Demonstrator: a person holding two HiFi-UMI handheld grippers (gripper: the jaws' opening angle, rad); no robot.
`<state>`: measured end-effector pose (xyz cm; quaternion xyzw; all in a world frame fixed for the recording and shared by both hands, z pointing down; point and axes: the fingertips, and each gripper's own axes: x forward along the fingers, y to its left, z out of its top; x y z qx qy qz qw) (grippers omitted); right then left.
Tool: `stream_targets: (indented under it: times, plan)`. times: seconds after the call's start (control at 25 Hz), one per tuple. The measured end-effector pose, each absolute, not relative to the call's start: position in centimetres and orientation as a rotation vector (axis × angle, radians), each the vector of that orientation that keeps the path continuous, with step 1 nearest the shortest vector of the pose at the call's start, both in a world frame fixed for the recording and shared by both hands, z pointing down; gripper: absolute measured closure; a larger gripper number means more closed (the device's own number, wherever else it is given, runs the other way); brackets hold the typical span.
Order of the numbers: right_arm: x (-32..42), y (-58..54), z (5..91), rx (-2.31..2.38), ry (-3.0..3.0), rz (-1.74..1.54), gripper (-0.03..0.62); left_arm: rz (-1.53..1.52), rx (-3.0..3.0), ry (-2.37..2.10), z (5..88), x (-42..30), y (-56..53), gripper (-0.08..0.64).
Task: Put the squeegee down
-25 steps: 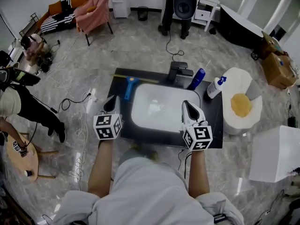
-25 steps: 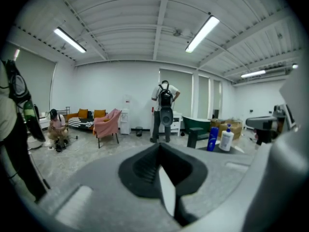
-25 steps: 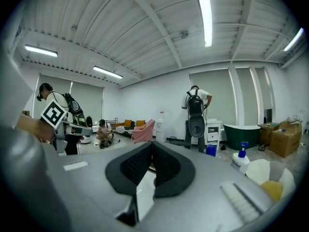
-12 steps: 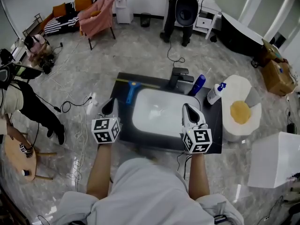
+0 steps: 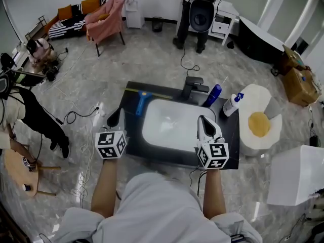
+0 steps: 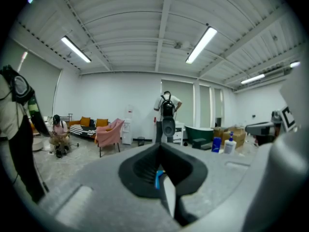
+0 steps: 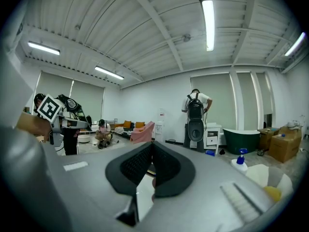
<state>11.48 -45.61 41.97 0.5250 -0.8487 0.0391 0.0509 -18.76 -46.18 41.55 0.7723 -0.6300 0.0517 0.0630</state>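
The squeegee (image 5: 141, 100), with a blue handle and a thin yellowish blade, lies flat on the black counter (image 5: 132, 128) at the back left of the white sink (image 5: 169, 121). My left gripper (image 5: 117, 116) hovers at the counter's left edge, short of the squeegee, shut and holding nothing. In the left gripper view the jaws of the left gripper (image 6: 161, 146) meet, and a sliver of the blue handle (image 6: 157, 179) shows through the slit. My right gripper (image 5: 205, 123) hangs over the sink's right rim, also shut and empty, as the right gripper view confirms (image 7: 152, 146).
A black faucet (image 5: 193, 85), a blue bottle (image 5: 213, 95) and a white spray bottle (image 5: 231, 103) stand at the counter's back right. A white round stand with a yellow sponge (image 5: 259, 123) is on the right. One person stands at the back (image 5: 201, 9), another at the left (image 5: 23, 113). Cables trail on the floor.
My left gripper has lifted slightly and drawn back to the left, away from the squeegee, still shut. The right gripper has stayed put.
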Motion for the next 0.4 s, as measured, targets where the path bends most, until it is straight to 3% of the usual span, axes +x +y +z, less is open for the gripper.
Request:
stream_targets:
  times: [0.4]
  plan:
    - [12.14, -45.25, 41.89, 1.607, -2.586, 0.132, 0.589, 0.118, 2.351, -1.886, 40.69, -18.55, -45.81, 0.563]
